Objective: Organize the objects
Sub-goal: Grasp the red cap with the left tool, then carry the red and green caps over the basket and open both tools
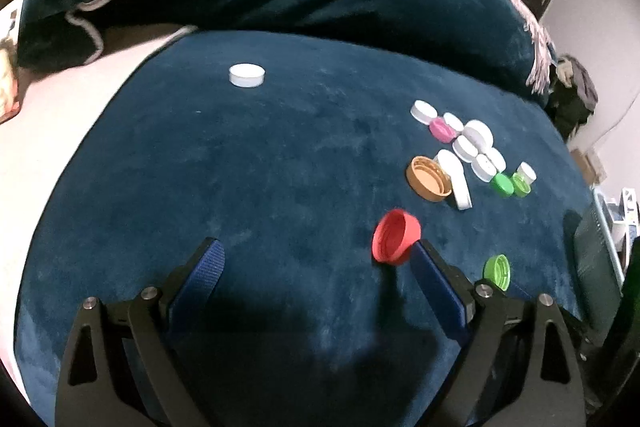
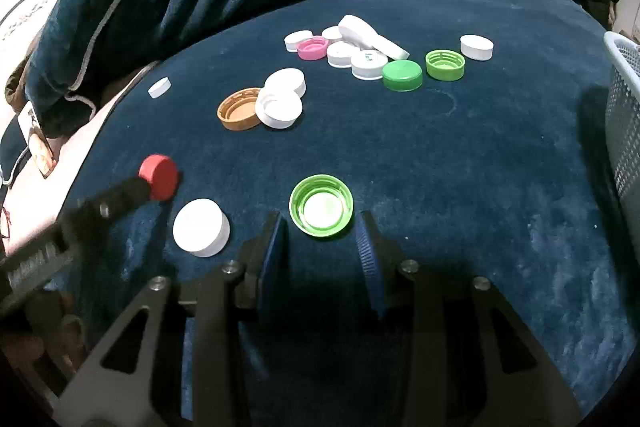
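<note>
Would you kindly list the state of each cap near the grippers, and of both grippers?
Red cap: tipped on edge, touching a left gripper pad.
Light-green cap: hollow side up, free, ahead of the right gripper.
White cap: closed side up.
Left gripper: open.
Right gripper: narrowly open, empty.

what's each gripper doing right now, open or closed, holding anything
left gripper: open, red cap at one fingertip, not gripped
right gripper: jaws narrow, holding nothing

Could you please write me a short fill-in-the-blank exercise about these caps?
The tilted cap at a fingertip of the left gripper is ____.
The green cap before the right gripper lies open side ____.
The orange cap sits beside a ____ one.
Missing: red; up; white.
</note>
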A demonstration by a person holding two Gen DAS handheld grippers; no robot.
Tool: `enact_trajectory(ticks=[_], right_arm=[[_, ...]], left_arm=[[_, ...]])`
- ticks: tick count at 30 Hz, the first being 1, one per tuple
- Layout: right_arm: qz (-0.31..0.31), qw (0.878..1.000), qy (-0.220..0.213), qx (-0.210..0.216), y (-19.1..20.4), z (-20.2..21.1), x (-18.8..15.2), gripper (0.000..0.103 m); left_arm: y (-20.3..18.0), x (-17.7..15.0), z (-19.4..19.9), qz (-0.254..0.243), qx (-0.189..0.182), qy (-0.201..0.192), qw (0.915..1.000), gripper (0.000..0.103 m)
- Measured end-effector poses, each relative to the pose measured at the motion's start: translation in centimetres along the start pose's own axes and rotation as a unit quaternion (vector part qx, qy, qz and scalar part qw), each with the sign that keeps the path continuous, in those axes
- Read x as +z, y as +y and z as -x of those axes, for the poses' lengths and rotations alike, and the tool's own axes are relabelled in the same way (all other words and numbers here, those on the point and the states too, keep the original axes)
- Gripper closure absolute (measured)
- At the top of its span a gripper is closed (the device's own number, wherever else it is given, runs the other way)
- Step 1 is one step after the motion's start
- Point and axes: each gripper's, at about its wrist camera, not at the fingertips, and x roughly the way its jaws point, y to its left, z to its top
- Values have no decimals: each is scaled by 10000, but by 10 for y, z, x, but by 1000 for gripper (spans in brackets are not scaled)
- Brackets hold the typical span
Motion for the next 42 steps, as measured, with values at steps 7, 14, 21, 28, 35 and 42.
enact_trajectory(ticks=[7, 14, 21, 28, 35, 42], right_arm=[[-33, 10000, -15, 59, -3, 0, -1, 64], [23, 10000, -48, -7, -1, -1, -3, 63], [19, 10000, -26, 41, -2, -2, -1, 62], [-299, 9990, 20, 319, -14, 5, 7, 73], [-445, 9983, -207, 320, -16, 48, 2, 73], [-414, 9956, -844, 45, -33, 134, -8, 73]], left_arm=[[-13, -1, -3, -308, 25, 89, 9995, 8], [-33, 6, -6, -725, -24, 95, 9973, 9], [-55, 12, -35, -1327, -82, 658, 9889, 72], [-44, 7, -4, -1135, -497, 451, 9913, 72], [-46, 8, 42, -1040, -772, 234, 9913, 72], [-111, 16, 99, -1838, -1331, -200, 9737, 72]])
